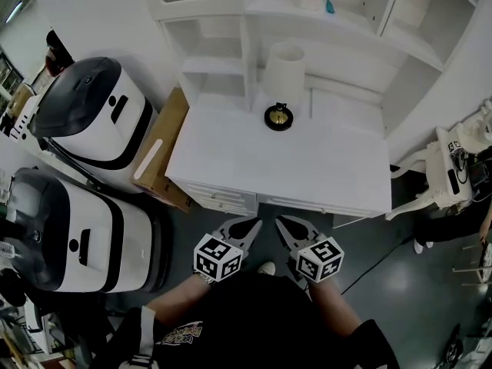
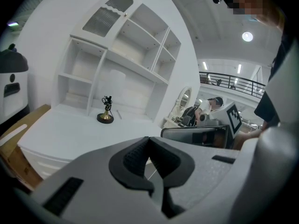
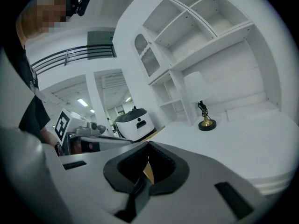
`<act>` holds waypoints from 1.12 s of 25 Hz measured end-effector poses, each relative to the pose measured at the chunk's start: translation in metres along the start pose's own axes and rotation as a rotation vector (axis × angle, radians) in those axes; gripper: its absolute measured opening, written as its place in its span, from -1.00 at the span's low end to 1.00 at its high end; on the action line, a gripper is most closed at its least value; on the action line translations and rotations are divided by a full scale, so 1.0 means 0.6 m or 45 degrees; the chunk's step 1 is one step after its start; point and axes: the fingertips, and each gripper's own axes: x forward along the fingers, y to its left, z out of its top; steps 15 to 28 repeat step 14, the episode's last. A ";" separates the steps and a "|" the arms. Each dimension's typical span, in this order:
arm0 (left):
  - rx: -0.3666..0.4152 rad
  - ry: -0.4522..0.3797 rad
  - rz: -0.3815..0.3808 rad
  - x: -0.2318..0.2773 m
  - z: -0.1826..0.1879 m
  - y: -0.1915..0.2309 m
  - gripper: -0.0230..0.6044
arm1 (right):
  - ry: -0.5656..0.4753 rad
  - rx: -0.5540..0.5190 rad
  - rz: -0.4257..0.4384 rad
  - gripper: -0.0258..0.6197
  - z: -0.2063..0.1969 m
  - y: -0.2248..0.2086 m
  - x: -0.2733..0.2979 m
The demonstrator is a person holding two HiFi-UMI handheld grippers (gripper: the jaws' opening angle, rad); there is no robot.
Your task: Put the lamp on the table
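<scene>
1. The left gripper (image 1: 250, 227) is at 6 o'clock in the head view, just below the front edge of the table (image 1: 307, 164). Its claw is pressed together: in the left gripper view the two dark pads meet at the tip and nothing is between them.
2. The right gripper (image 1: 283, 225) is just beside it, on the 3 o'clock side. Its claw is also pressed together and holds nothing. In the right gripper view only a thin sliver of brown background shows behind the pads.
3. Each gripper carries a marker cube (image 1: 217, 257) at its rear end, and both claws point toward 12 o'clock.
4. The lamp (image 1: 282, 75) stands upright on the white table, at 12 o'clock from both grippers and well apart from them.
5. Its round black base (image 1: 278, 117), which has a brass centre, rests on the tabletop near the back edge. Its white shade (image 1: 285, 61) stands in front of the white shelf unit (image 1: 223, 68).
6. A cardboard box (image 1: 159, 154) is wedged against the 9 o'clock side of the table.
7. Two large white-and-black machines (image 1: 92, 110) stand at 9 to 10 o'clock from the table, on the dark floor (image 1: 415, 298).
</scene>
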 end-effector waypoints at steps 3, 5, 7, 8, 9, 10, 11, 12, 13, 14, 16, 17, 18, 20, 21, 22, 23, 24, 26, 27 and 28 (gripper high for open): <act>-0.001 0.000 0.005 0.000 0.000 0.002 -0.91 | 0.002 0.001 0.003 -0.84 0.001 -0.002 0.001; 0.000 0.002 0.007 0.001 0.001 0.001 -0.91 | 0.000 0.003 0.005 -0.84 0.003 -0.004 0.001; 0.002 0.004 0.009 0.002 0.002 0.001 -0.91 | 0.000 0.004 0.007 -0.84 0.005 -0.006 0.002; 0.003 0.004 0.010 0.002 0.002 0.001 -0.91 | -0.001 0.003 0.009 -0.84 0.005 -0.006 0.003; 0.004 0.004 0.011 0.003 0.002 0.002 -0.91 | -0.002 0.002 0.011 -0.84 0.006 -0.006 0.003; 0.005 0.004 0.011 0.003 0.003 0.003 -0.91 | -0.003 0.002 0.012 -0.84 0.006 -0.007 0.004; 0.005 0.004 0.012 0.004 0.003 0.003 -0.91 | -0.003 0.002 0.013 -0.84 0.006 -0.007 0.004; 0.004 0.004 0.012 0.004 0.004 0.003 -0.91 | -0.003 0.002 0.014 -0.84 0.006 -0.007 0.004; 0.004 0.005 0.013 0.004 0.004 0.002 -0.91 | -0.003 0.002 0.016 -0.84 0.006 -0.008 0.004; 0.003 0.005 0.014 0.005 0.004 0.002 -0.91 | -0.003 0.003 0.017 -0.84 0.006 -0.008 0.003; 0.003 0.005 0.014 0.005 0.004 0.002 -0.91 | -0.003 0.003 0.017 -0.84 0.006 -0.008 0.003; 0.003 0.005 0.014 0.005 0.004 0.002 -0.91 | -0.003 0.003 0.017 -0.84 0.006 -0.008 0.003; 0.003 0.005 0.014 0.005 0.004 0.002 -0.91 | -0.003 0.003 0.017 -0.84 0.006 -0.008 0.003; 0.003 0.005 0.014 0.005 0.004 0.002 -0.91 | -0.003 0.003 0.017 -0.84 0.006 -0.008 0.003; 0.003 0.005 0.014 0.005 0.004 0.002 -0.91 | -0.003 0.003 0.017 -0.84 0.006 -0.008 0.003; 0.003 0.005 0.014 0.005 0.004 0.002 -0.91 | -0.003 0.003 0.017 -0.84 0.006 -0.008 0.003; 0.003 0.005 0.014 0.005 0.004 0.002 -0.91 | -0.003 0.003 0.017 -0.84 0.006 -0.008 0.003; 0.003 0.005 0.014 0.005 0.004 0.002 -0.91 | -0.003 0.003 0.017 -0.84 0.006 -0.008 0.003; 0.003 0.005 0.014 0.005 0.004 0.002 -0.91 | -0.003 0.003 0.017 -0.84 0.006 -0.008 0.003; 0.003 0.005 0.014 0.005 0.004 0.002 -0.91 | -0.003 0.003 0.017 -0.84 0.006 -0.008 0.003; 0.003 0.005 0.014 0.005 0.004 0.002 -0.91 | -0.003 0.003 0.017 -0.84 0.006 -0.008 0.003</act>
